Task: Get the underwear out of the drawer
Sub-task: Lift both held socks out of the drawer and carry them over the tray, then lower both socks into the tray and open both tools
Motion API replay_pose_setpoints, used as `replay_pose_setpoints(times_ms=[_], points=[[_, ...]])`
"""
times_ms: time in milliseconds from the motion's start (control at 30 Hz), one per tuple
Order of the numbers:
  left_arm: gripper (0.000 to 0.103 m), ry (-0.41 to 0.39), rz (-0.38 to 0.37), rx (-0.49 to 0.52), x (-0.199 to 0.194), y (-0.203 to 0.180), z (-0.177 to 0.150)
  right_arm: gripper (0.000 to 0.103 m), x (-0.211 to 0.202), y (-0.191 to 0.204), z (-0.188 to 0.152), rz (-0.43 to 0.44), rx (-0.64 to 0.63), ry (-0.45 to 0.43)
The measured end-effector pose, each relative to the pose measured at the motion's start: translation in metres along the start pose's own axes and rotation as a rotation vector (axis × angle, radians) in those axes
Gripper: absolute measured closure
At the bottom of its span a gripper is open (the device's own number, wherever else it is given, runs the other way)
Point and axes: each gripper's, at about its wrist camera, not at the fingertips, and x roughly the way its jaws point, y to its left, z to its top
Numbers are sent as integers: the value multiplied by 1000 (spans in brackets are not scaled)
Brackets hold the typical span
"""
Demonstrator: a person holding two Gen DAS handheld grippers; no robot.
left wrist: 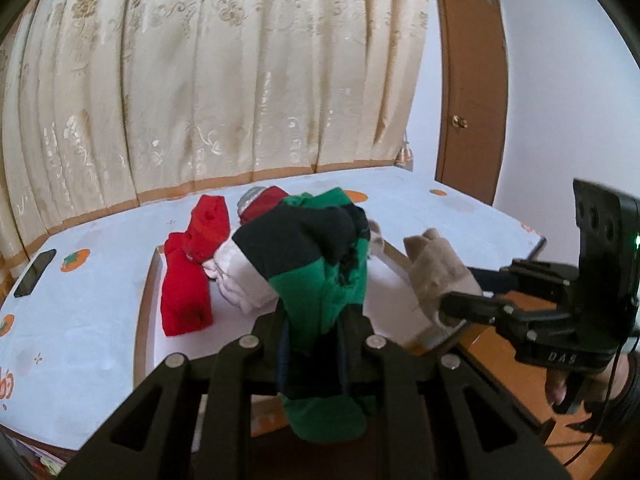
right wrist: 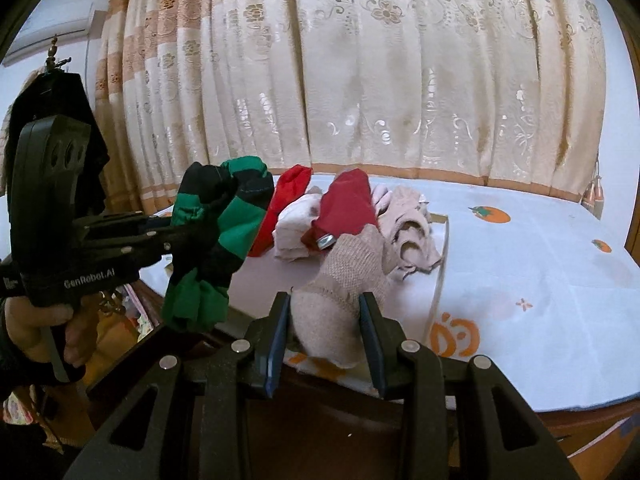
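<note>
Left gripper clamped tight on green-and-black striped garment, cloth bunched above jaws and hanging below them. Right gripper clenched on beige knit piece, pads pressing both sides, piece held up off surface. Each gripper held by a hand. Beyond them, shallow tray on white tablecloth with orange fruit print holds remaining pile: red folded garment, white-pink piece, dark red one, beige ones. Black phone lies left of tray. Farthest back: cream floral curtain, brown door.
</note>
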Motion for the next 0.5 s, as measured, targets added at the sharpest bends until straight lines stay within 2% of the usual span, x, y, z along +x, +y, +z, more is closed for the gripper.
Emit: replay_pose_setpoints(times_ms=[233,500], points=[[86,47,-5,-81,26,9,22,66,22,-10,14,-18,21,39],[86,102,-24,-198,54,19,27,66,39,-16,20,-33,30,71]])
